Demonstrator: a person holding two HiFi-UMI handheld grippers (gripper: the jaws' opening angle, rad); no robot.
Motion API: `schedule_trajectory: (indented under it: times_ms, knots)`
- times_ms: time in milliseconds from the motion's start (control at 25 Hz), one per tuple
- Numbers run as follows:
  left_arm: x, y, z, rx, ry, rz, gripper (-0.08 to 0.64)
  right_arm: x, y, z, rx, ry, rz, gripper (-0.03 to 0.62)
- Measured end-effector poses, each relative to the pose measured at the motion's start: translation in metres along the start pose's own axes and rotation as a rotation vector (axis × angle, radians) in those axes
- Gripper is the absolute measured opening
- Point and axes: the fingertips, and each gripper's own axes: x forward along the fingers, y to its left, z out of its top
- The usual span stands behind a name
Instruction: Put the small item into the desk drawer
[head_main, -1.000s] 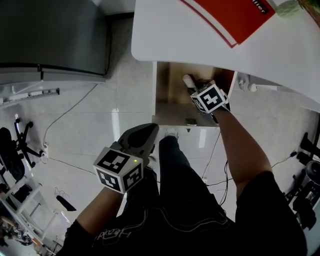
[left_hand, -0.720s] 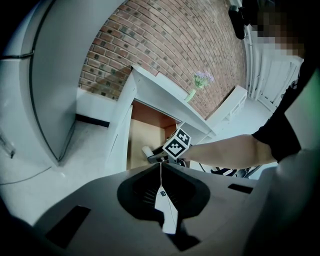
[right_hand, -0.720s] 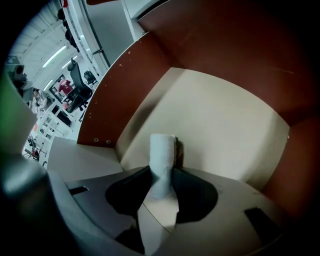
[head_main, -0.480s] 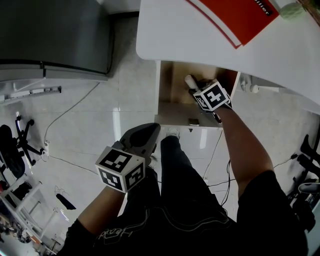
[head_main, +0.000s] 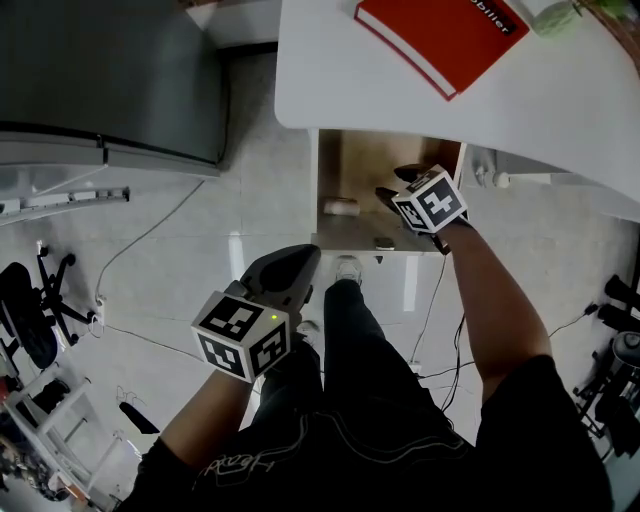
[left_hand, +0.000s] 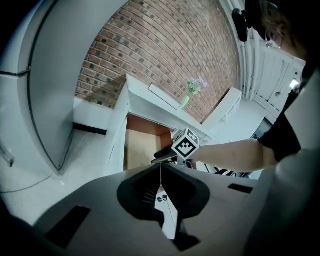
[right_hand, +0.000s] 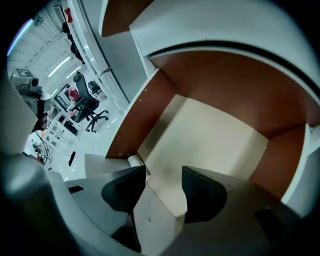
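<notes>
1. My left gripper (head_main: 298, 260) hangs in front of the drawer (head_main: 366, 166), its jaws closed together on nothing.
2. The small item (head_main: 340, 207), held 1 second ago, now lies loose on the drawer floor near its front-left corner.
3. Above the drawer, my right gripper (head_main: 398, 183) is opening its jaws. Nothing is between them, and the item sits just outside 1 jaw.
4. I judge the drop done; pushing the drawer shut likely remains.

Looks like an office/lab workspace: white desk (head_main: 400, 90) with pull-out drawer (head_main: 360, 180), red book (head_main: 445, 35) on top, swivel chair (head_main: 25, 320) far left, cables (head_main: 140, 228) over tiled floor (head_main: 260, 150) (brick wall (left_hand: 165, 55) behind the desk).
</notes>
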Motion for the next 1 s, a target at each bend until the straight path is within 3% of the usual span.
schedule_trajectory:
  times_ms: [360,640,1000]
  knots:
    - [-0.048,-0.036,0.027,0.042,-0.016,-0.028,0.026,-0.107,0.062,0.034,0.018,-0.18,-0.01,0.216]
    - [-0.101,-0.082,0.048,0.129,-0.049,-0.088,0.026,-0.225,0.133,0.07,0.017,-0.442,-0.068,0.208]
    - [-0.197,-0.165,0.066,0.185,-0.151,-0.212,0.026,-0.364,0.248,0.081,0.076,-0.75,-0.001,0.164]
